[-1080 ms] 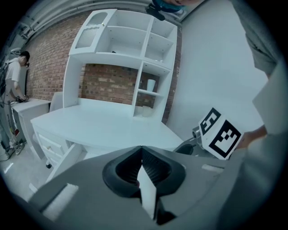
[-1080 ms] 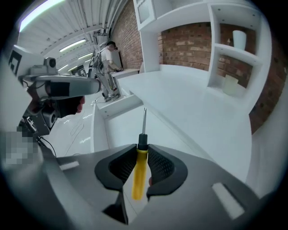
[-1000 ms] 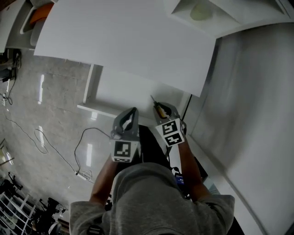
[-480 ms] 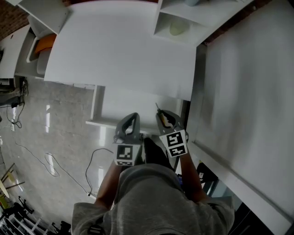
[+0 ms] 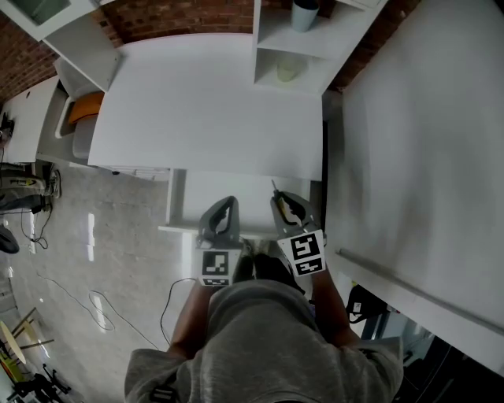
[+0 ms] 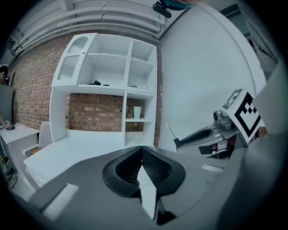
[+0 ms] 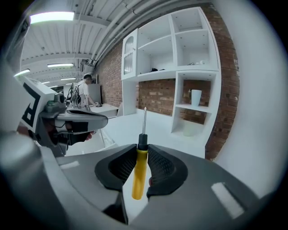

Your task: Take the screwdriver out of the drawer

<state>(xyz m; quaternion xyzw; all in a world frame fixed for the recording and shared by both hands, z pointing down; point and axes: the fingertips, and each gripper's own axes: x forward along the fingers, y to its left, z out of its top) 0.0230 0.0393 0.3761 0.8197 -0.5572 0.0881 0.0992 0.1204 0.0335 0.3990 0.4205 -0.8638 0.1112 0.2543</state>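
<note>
A screwdriver (image 7: 140, 173) with a yellow handle and a thin metal shaft sits between the pads of my right gripper (image 7: 141, 155), which is shut on the handle. Its tip points forward and up. In the head view the right gripper (image 5: 285, 206) holds the screwdriver (image 5: 277, 193) over the right side of the open white drawer (image 5: 206, 197), just below the desk edge. My left gripper (image 5: 224, 212) hangs beside it over the drawer. In the left gripper view the left gripper (image 6: 142, 157) has its jaws together with nothing between them.
A white desk top (image 5: 205, 102) spreads ahead, with a white shelf unit (image 5: 272, 47) holding a cup (image 5: 303, 12) against a brick wall. A large white panel (image 5: 417, 142) stands to the right. An orange-topped bin (image 5: 83, 110) and floor cables (image 5: 94, 303) lie left.
Both grippers have risen, the right one carrying the screwdriver up with it. The head view now takes in more of the desk, the shelf unit and the brick wall.
</note>
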